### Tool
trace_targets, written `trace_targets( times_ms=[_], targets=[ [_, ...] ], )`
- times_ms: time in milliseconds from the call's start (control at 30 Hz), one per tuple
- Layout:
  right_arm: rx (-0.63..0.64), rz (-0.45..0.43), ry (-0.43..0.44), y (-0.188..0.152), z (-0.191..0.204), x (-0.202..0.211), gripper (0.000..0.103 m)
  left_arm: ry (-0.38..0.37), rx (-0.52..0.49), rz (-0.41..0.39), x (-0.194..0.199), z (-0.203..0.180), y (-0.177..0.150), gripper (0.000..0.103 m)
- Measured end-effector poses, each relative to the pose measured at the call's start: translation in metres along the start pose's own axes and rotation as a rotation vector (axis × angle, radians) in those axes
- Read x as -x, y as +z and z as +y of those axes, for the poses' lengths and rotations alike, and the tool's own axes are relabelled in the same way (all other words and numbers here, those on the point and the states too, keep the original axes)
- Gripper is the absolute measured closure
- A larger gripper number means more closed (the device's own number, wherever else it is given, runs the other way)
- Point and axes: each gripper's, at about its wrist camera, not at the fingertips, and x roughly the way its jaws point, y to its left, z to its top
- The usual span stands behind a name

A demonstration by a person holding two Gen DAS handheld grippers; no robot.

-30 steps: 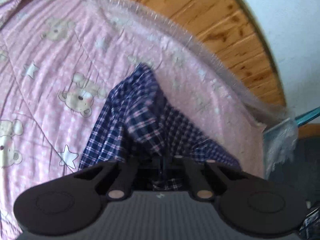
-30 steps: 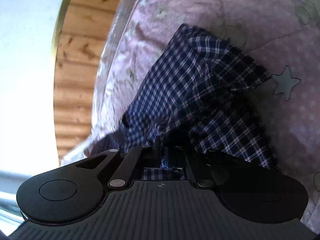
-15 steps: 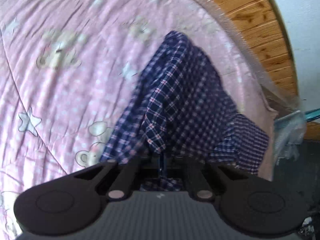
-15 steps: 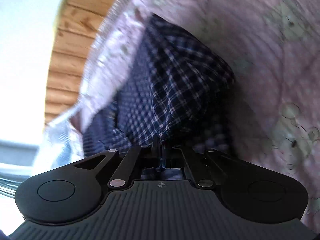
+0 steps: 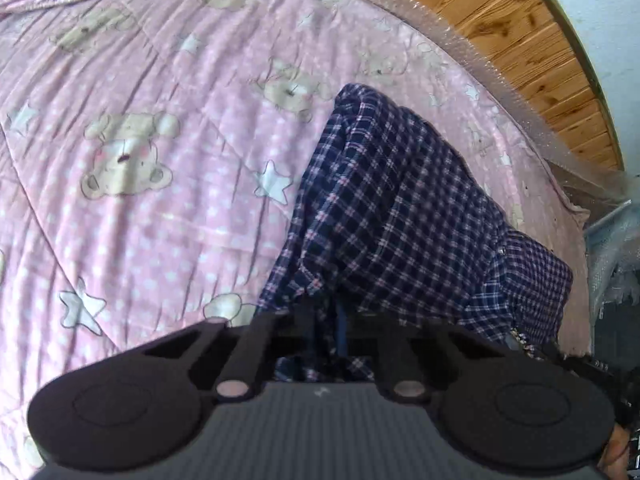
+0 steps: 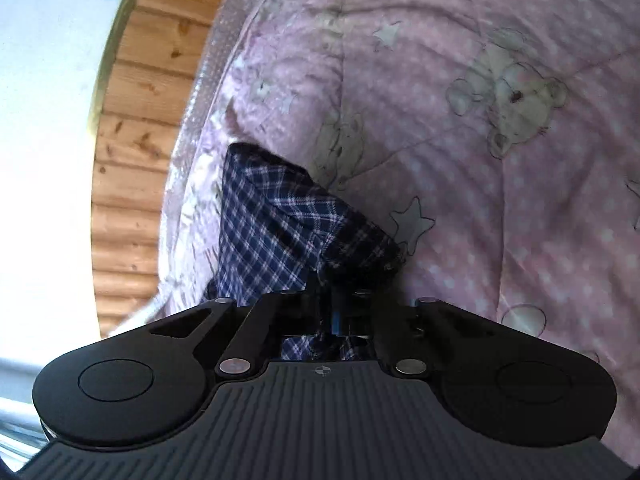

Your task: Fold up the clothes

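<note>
A navy plaid garment (image 5: 384, 208) with thin pink lines lies partly folded on the pink bear-and-star quilt (image 5: 160, 160). Its near edge rises in a tent into my left gripper (image 5: 334, 316). The jaws there are opening, with a pinch of the cloth still between them. In the right wrist view the same garment (image 6: 272, 240) shows as a narrow folded wedge near the quilt's (image 6: 500, 200) left edge. Its corner is pulled up into my right gripper (image 6: 336, 312), which is shut on it.
A wooden plank wall (image 5: 520, 40) runs behind the bed, with clear plastic wrap (image 5: 472, 40) along the mattress edge. The bed ends at the right (image 5: 576, 280), beside a lace-trimmed cloth (image 5: 616, 264). In the right wrist view, the wood (image 6: 132, 160) and a white wall (image 6: 44, 120) fill the left.
Both grippers moved across the bed with the garment. In the left view it went from hanging bunched to lying lower and wider on the quilt. In the right view it narrowed to a folded wedge.
</note>
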Motion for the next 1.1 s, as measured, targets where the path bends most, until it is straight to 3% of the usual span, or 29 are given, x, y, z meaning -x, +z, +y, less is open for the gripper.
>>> trace_targets(
  times_ms=[100,233,267,300,333,367,467,567,633,700,767,800,833,867,900,1033,1100],
  targets=[
    [0.142,0.016,-0.138,-0.011,0.008,0.001,0.102,0.009,-0.009,-0.019,0.004,0.0,-0.005,0.093],
    [0.291,0.009,-0.21,-0.016,0.023,0.001,0.102,0.009,-0.017,-0.014,0.014,0.003,-0.008,0.09],
    [0.3,0.013,-0.223,-0.015,0.025,0.003,0.092,0.012,-0.022,-0.014,0.022,0.005,-0.008,0.09],
    [0.302,0.0,-0.254,-0.012,0.028,0.009,0.072,0.025,-0.042,-0.021,0.031,0.006,-0.008,0.09],
    [0.312,-0.033,-0.291,-0.009,0.032,0.018,0.062,0.037,-0.062,-0.028,0.04,0.006,-0.008,0.089],
    [0.33,-0.07,-0.323,-0.007,0.036,0.029,0.06,0.066,-0.09,-0.056,0.052,0.004,-0.004,0.083],
    [0.478,-0.154,-0.369,-0.005,0.067,0.049,0.065,0.069,-0.134,-0.153,0.079,-0.007,0.024,0.083],
    [0.642,-0.158,-0.296,-0.003,0.113,0.04,0.066,-0.031,-0.17,-0.206,0.075,-0.033,0.061,0.082],
    [0.745,-0.114,-0.227,-0.004,0.142,0.011,0.067,-0.085,-0.231,-0.188,0.051,-0.057,0.077,0.078],
    [0.836,-0.068,-0.209,-0.006,0.159,-0.022,0.072,-0.027,-0.284,-0.142,0.012,-0.067,0.084,0.078],
    [0.901,-0.024,-0.243,-0.004,0.162,-0.056,0.077,0.032,-0.337,-0.095,-0.026,-0.078,0.091,0.079],
    [0.93,0.003,-0.281,-0.001,0.157,-0.071,0.078,0.061,-0.335,-0.081,-0.04,-0.07,0.09,0.09],
    [0.946,0.04,-0.323,0.002,0.146,-0.082,0.082,0.089,-0.333,-0.068,-0.053,-0.062,0.088,0.092],
    [0.963,0.056,-0.336,0.004,0.138,-0.088,0.096,0.051,-0.312,-0.086,-0.052,-0.053,0.088,0.094],
    [0.989,0.057,-0.333,0.005,0.132,-0.091,0.097,0.052,-0.308,-0.092,-0.051,-0.05,0.088,0.099],
    [1.096,0.063,-0.341,0.003,0.136,-0.1,0.097,0.069,-0.344,-0.097,-0.049,-0.051,0.089,0.099],
    [1.079,0.093,-0.349,0.009,0.144,-0.104,0.097,0.067,-0.317,-0.103,-0.035,-0.054,0.089,0.099]
  ],
)
